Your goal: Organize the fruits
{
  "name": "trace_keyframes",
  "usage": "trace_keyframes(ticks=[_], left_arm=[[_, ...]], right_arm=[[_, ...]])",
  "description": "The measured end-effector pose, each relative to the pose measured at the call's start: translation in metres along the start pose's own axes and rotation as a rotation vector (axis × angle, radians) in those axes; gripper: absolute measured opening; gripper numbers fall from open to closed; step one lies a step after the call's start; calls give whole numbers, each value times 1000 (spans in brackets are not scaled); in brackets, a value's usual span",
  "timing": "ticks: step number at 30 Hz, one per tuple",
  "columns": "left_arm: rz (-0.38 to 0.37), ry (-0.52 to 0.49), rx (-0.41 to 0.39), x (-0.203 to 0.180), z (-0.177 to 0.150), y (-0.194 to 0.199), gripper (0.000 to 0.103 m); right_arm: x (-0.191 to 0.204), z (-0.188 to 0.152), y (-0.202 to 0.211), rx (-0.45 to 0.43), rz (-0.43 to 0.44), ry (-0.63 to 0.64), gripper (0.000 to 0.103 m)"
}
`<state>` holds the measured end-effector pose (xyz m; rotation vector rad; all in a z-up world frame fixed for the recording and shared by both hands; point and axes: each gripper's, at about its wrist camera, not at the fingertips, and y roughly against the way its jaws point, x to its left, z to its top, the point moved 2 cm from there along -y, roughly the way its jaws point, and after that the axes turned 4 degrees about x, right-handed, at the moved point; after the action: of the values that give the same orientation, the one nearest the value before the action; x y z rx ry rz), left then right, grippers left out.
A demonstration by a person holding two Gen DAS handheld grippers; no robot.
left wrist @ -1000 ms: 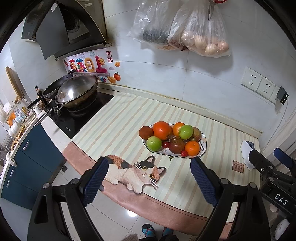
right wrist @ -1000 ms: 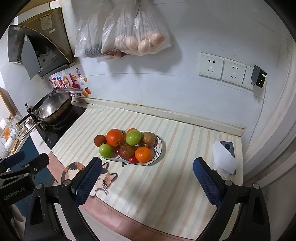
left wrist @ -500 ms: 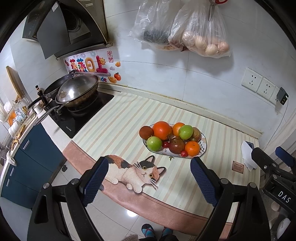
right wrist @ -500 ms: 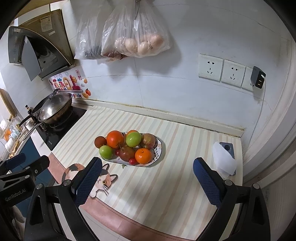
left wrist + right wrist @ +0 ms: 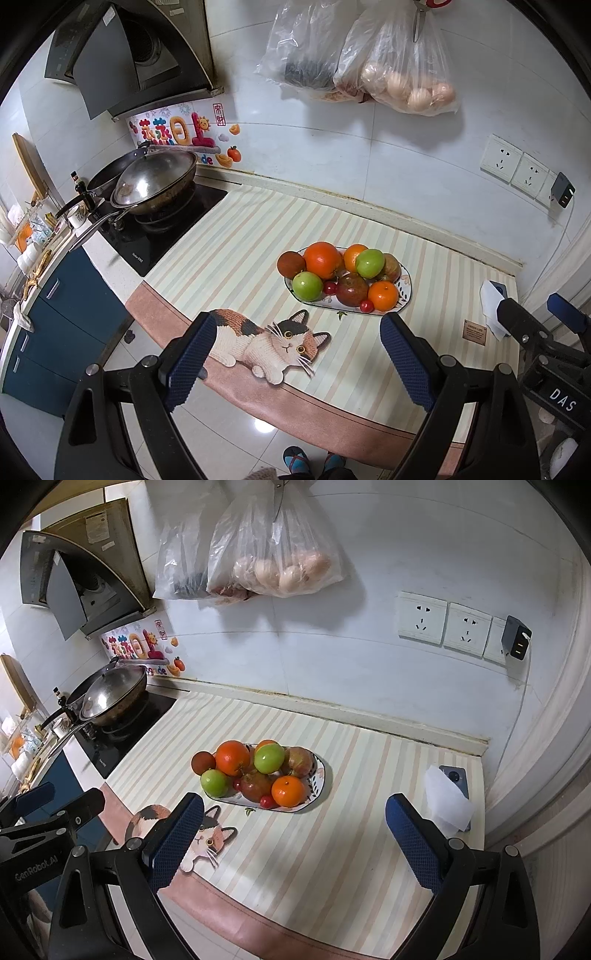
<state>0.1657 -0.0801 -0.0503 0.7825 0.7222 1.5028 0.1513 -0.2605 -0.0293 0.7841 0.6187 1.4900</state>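
Left hand-held gripper [image 5: 295, 365] and right hand-held gripper [image 5: 295, 843]: jaws wide apart, nothing between them, both held above the near edge of the worktop [image 5: 236, 258], over its striped mat [image 5: 332, 849] with the cat print [image 5: 266, 339]. Beyond the fingertips, at mid-mat, the oval plate [image 5: 405, 280] carries the fruits [image 5: 338, 275]: oranges, green and red apples and small red ones, piled touching. Farther back: a wok [image 5: 155, 181] on the hob to the left, and plastic bags [image 5: 402, 70] hanging on the tiled wall.
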Motion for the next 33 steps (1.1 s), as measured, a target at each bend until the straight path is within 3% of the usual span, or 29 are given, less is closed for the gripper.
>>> trace_keyframes(ticks=[33], left_arm=[[2, 7, -4, -2, -5, 7, 91]], right_arm=[[-4, -3, 5, -7, 4, 10, 101]])
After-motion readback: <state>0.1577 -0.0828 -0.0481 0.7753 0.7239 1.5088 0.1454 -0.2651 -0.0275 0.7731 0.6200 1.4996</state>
